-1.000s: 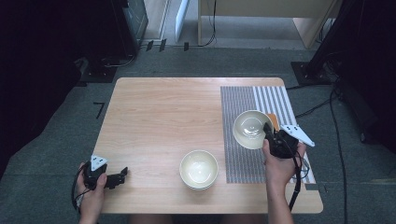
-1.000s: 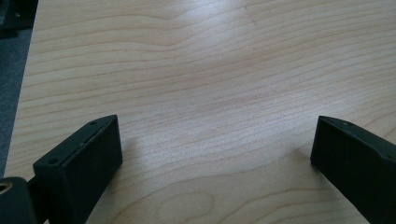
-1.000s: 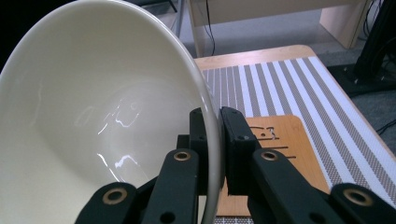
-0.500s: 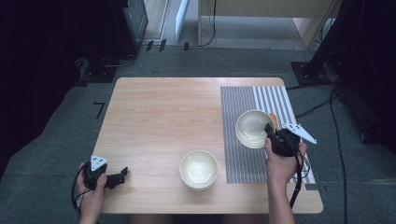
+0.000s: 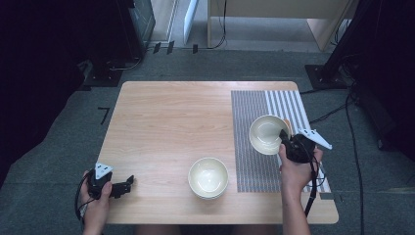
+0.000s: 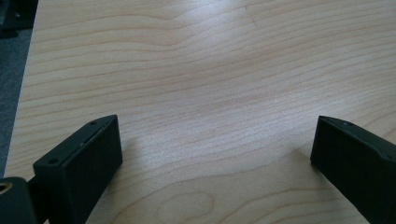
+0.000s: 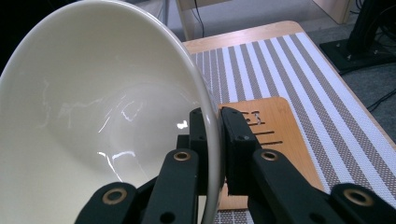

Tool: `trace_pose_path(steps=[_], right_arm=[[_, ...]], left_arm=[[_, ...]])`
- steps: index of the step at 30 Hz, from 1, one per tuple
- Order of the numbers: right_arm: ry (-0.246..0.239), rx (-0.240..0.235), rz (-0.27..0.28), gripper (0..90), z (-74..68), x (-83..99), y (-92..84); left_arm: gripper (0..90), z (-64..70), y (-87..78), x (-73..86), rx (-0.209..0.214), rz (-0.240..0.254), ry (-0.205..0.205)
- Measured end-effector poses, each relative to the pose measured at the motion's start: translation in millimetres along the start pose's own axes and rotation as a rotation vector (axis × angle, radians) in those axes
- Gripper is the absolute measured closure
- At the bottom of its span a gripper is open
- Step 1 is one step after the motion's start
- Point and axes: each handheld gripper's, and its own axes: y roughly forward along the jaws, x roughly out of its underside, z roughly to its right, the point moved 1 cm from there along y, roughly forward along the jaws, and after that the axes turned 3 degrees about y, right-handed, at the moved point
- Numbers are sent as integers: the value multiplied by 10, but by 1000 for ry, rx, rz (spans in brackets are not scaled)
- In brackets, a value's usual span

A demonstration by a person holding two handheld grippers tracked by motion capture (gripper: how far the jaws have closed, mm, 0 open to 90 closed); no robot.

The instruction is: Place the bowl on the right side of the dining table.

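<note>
Counter (image 5: 166,122): a pale wood top that carries everything; its left half is bare, which leaves free room for setting things down.
Striped mat (image 5: 254,107): a grey-and-white woven mat covers the counter's right part, with fine stripes on its left portion and broad ones on its right; it seems to mark the zone where the dishes belong.
Lifted bowl (image 5: 266,134): a cream, glossy bowl is over the mat, tipped so its hollow faces left and toward the person; the tilt follows from being held by 1 point on its rim. Whether its low edge touches the mat, I cannot tell.
Resting bowl (image 5: 208,176): a second cream bowl stands upright on bare wood near the front edge, just beside the mat's left border and well apart from the lifted one; a second rim line below it hints at a stack, though I cannot be sure.
Wooden board (image 7: 261,140): a small brown board with slots lies flat on the mat, behind the lifted bowl.
Right gripper (image 7: 214,122): pinching the lifted bowl's rim, 1 jaw inside the wall and 1 outside, a grip that suits a thin wall.
Left gripper (image 5: 120,187): jaws spread wide with nothing between them, low over the counter's front left corner, parked clear of the bowls.
</note>
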Motion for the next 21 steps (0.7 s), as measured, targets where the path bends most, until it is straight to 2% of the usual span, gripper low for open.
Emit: trace_pose_path(steps=[21], right_arm=[[16,66,-19,846,149,22,213]], left_arm=[[17,-1,0,0,1,0,-1]])
